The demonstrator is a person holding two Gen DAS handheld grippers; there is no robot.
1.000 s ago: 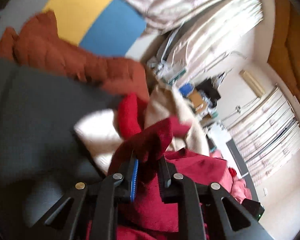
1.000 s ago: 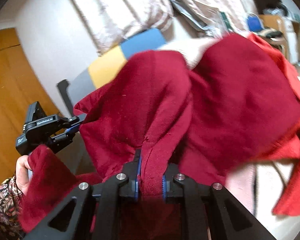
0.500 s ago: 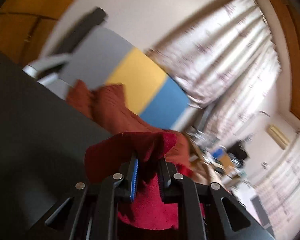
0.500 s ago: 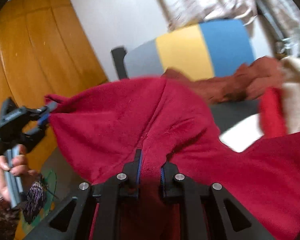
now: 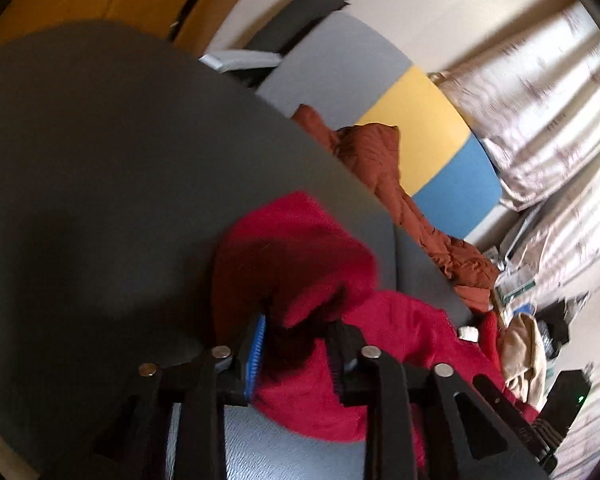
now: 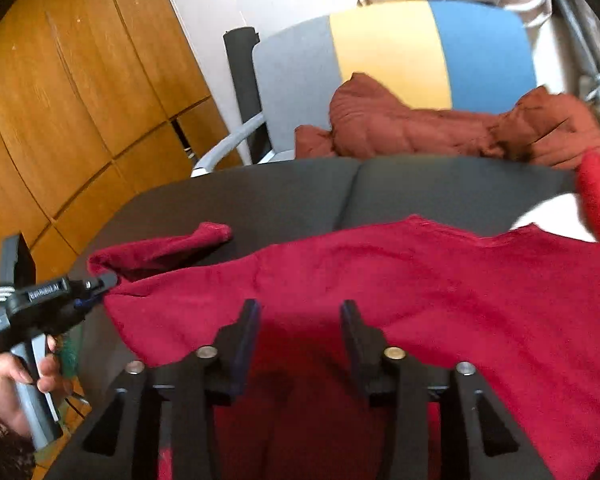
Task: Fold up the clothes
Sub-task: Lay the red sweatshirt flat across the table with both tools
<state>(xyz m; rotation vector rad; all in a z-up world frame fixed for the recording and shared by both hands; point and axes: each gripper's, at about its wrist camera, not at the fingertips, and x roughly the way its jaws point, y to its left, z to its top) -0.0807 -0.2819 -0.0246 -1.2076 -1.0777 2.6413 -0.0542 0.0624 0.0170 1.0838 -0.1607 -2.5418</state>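
Between the spreading jaws of the left hand-held gripper (image 5: 296, 344), a bunched corner of the red garment (image 5: 296, 256) sat on the dark tabletop (image 5: 100, 184), the cloth trailing off rightward. From the right wrist, the right hand-held gripper (image 6: 300, 316) was likewise opening, its pads clear of the garment, which lay flat with its long axis running left to right, one end just beside the left gripper.

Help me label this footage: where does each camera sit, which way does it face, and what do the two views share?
Left wrist: on the left gripper, looking down over the dark table at the red garment; its own opening fingers show.
Right wrist: on the right gripper, facing the striped chair across the table; its opening fingers, the left gripper and the hand show.
Shared: red garment, rust jacket, chair, table.
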